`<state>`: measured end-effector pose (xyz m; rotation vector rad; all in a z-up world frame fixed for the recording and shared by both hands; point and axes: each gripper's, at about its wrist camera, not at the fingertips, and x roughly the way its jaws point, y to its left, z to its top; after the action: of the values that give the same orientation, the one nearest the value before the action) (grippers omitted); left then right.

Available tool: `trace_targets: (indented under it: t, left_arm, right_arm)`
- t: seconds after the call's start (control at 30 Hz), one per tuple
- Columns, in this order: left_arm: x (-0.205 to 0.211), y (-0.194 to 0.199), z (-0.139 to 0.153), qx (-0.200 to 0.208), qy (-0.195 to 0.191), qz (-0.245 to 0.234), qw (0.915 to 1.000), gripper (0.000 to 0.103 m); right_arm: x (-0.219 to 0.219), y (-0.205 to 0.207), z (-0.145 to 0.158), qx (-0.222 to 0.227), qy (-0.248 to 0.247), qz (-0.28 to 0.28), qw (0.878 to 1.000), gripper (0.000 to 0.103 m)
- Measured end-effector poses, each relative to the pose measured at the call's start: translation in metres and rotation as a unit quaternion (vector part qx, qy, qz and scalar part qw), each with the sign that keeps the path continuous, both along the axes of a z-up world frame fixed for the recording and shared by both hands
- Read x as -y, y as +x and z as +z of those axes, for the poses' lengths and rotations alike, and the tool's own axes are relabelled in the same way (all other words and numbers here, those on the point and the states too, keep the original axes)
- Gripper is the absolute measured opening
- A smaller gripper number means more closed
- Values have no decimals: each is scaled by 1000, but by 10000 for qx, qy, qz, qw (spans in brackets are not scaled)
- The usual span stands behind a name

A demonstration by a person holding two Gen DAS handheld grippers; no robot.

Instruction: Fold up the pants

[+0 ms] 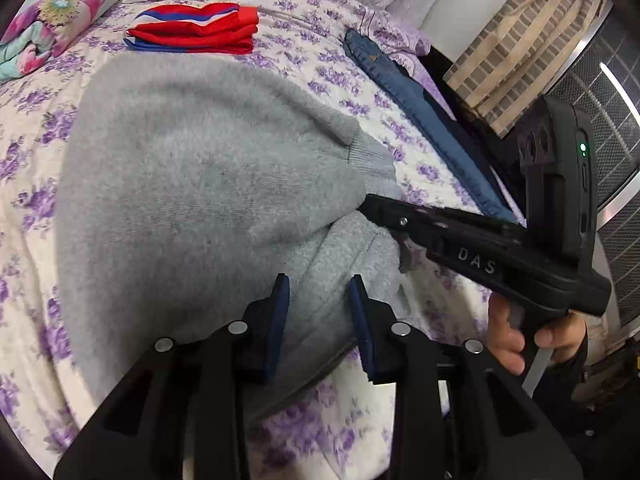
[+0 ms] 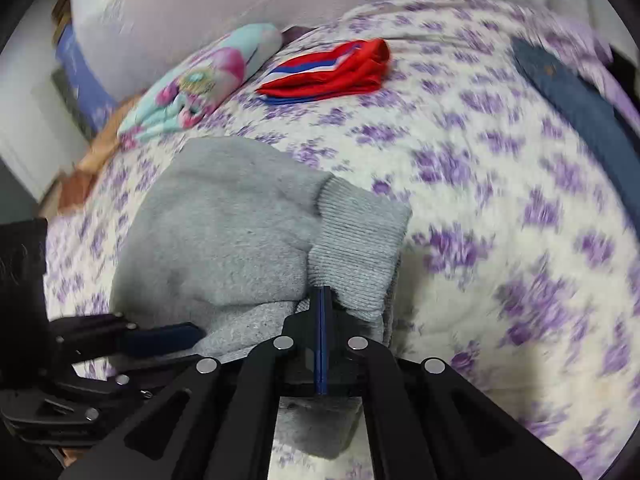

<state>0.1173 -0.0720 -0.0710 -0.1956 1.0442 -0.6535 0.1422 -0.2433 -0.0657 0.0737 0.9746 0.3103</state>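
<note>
Grey fleece pants [image 1: 192, 184] lie partly folded on a bed with a purple floral cover [image 1: 304, 64]; they also show in the right wrist view [image 2: 224, 232]. My left gripper [image 1: 320, 320] is open, its blue pads on either side of a fold of the grey cloth at the near edge. My right gripper [image 2: 322, 300] is shut on the grey pants beside the ribbed cuff [image 2: 360, 240]. In the left wrist view the right gripper [image 1: 370, 204] reaches in from the right and pinches the cloth. The left gripper [image 2: 160, 340] shows at lower left of the right wrist view.
A folded red, white and blue garment [image 1: 196, 28] lies at the far side of the bed. Folded blue jeans [image 1: 420, 112] lie along the right edge. A floral pillow [image 1: 56, 12] sits far left. A striped curtain [image 1: 528, 40] hangs beyond the bed.
</note>
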Motion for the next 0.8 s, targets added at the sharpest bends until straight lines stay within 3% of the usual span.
trace_targets:
  t: [0.1,0.17,0.23,0.33,0.4,0.47,0.53,0.57,0.73,0.8]
  left_arm:
    - [-28,-18,22,266,-135,151,9994,30]
    - [-49,-28,36,502,-228,391,9977,30]
    - [-64,-28,40,529,-377,553,9964,30]
    - [-65,-17,29,274,-451,611,9967,30]
    - [-62,-9,14,4,-515,500,9974,30]
    - [-56,-6,-5,-206,-487,392,9978,30]
    - [-54,-2,-20,-310,-478,417,9975,30]
    - [-57,0,-22,-312,-558,445,9970,30]
    - [-58,3,-18,-395,-552,414,9968,30]
    - [-54,-2,-14,-268,-417,446,9978,30]
  right_arm:
    - [-14,2,42,149,81,309,9994,7]
    - [-30,13,66,288,377,595,9971,24]
    - [-66,38,77,217,355,953,9946,29]
    - [-123,91,60,-352,109,1176,9924,26]
    - [-152,117,37,-607,-415,1134,9908,22]
    - [-166,138,5,-998,-916,949,9862,17]
    - [-167,155,-32,-1449,-1053,733,9811,14]
    - [-167,158,-41,-1452,-1012,703,9817,14]
    - [-169,141,-16,-1137,-1097,854,9837,16]
    - [-157,124,12,-932,-696,862,9895,20]
